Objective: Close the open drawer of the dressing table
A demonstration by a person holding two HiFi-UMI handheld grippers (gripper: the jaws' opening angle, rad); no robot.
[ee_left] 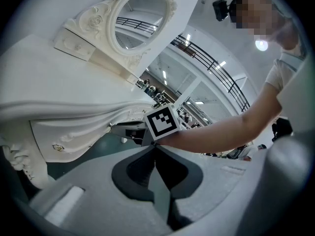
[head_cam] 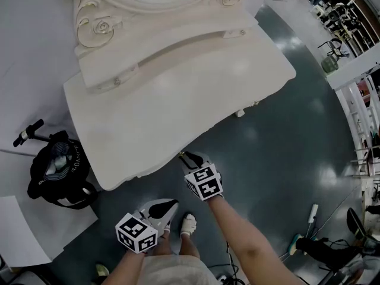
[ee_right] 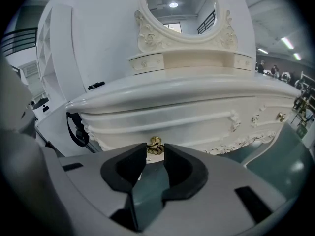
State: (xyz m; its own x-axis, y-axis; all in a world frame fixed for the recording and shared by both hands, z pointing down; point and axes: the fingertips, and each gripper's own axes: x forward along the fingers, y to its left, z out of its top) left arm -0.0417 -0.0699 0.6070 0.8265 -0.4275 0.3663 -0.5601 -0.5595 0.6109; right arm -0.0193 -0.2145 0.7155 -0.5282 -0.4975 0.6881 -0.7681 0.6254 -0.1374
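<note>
The white dressing table [head_cam: 178, 94] with its oval mirror [ee_right: 179, 6] fills the upper head view. My right gripper [head_cam: 185, 156] is at the table's front edge. In the right gripper view its jaws [ee_right: 155, 154] stand narrowly apart, closed round the gold drawer knob [ee_right: 155, 145] on the carved drawer front [ee_right: 197, 119]. The drawer front does not stick out past the tabletop in the head view. My left gripper [head_cam: 172, 205] hangs lower and nearer my body, shut and empty [ee_left: 155, 151], pointing at the right gripper [ee_left: 123, 130].
A black bag [head_cam: 59, 171] with a pump handle [head_cam: 28, 133] lies on the floor left of the table. A white board [head_cam: 24, 230] lies beside it. My feet [head_cam: 188, 224] stand on the dark floor. Metal racks [head_cam: 362, 117] line the right side.
</note>
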